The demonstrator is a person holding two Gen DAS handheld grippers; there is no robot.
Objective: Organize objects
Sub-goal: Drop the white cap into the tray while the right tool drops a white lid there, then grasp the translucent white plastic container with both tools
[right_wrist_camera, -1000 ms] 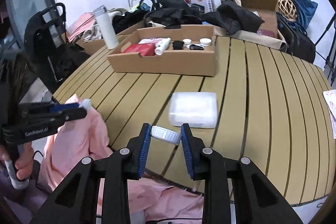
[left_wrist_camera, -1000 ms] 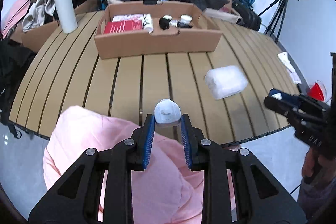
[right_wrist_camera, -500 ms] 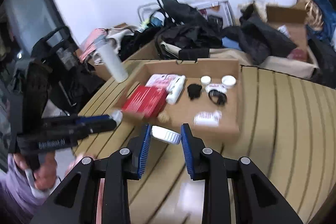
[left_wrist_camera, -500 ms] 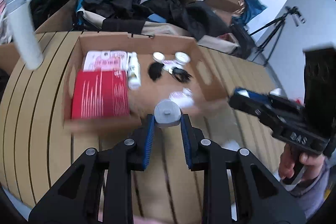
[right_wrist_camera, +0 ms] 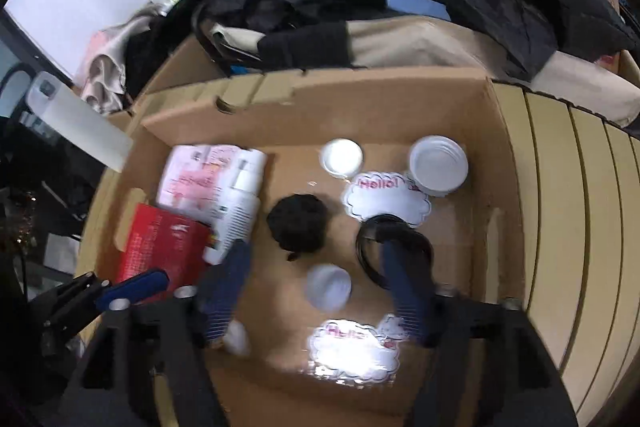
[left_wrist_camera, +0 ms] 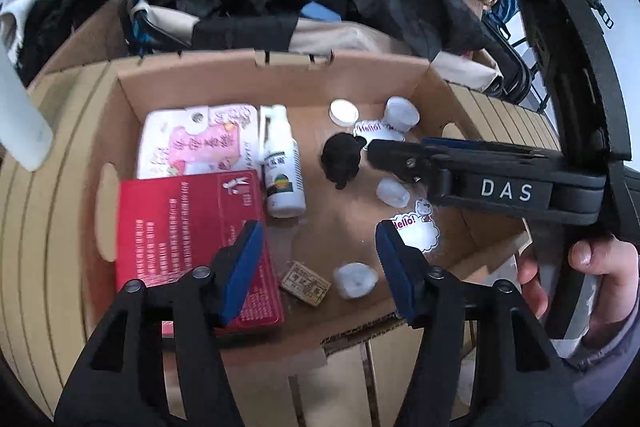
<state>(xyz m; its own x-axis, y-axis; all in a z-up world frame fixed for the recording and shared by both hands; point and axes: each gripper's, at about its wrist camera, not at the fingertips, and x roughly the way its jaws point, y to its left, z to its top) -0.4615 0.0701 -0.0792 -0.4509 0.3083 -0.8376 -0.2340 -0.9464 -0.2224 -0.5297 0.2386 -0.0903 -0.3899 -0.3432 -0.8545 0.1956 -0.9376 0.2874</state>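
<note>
I held both grippers over an open cardboard box [left_wrist_camera: 280,75] that sat on a slatted wooden table [right_wrist_camera: 568,195]. My left gripper [left_wrist_camera: 320,263] was open, its blue pads spread wide with nothing between them. Just beyond it, near the box's front wall, lay a small white cap-like object [left_wrist_camera: 355,279], blurred, beside a little tan packet [left_wrist_camera: 306,283]. My right gripper [right_wrist_camera: 316,287] was also open and empty, and a blurred round white lid [right_wrist_camera: 328,285] showed on the box floor in the gap between its fingers; I could not tell whether it had come to rest. In the left wrist view, my right gripper [left_wrist_camera: 374,149] reached in over the box's right wall, my right hand [left_wrist_camera: 576,279] wrapped around its handle. Toward the box's left wall lay a red carton [left_wrist_camera: 184,231], and behind it a pink-and-white packet [left_wrist_camera: 192,143]. A white bottle [left_wrist_camera: 280,167] lay along the carton's right edge. Near the middle sat a black fuzzy lump [left_wrist_camera: 342,161]. Toward the back wall were two round white lids [right_wrist_camera: 342,157] and [right_wrist_camera: 438,165], with a cloud-shaped "Hello" sticker [right_wrist_camera: 386,203] just in front of them. A coiled black cable [right_wrist_camera: 368,239] lay under my right gripper, and a second such sticker [right_wrist_camera: 354,351] lay near the front wall.
</note>
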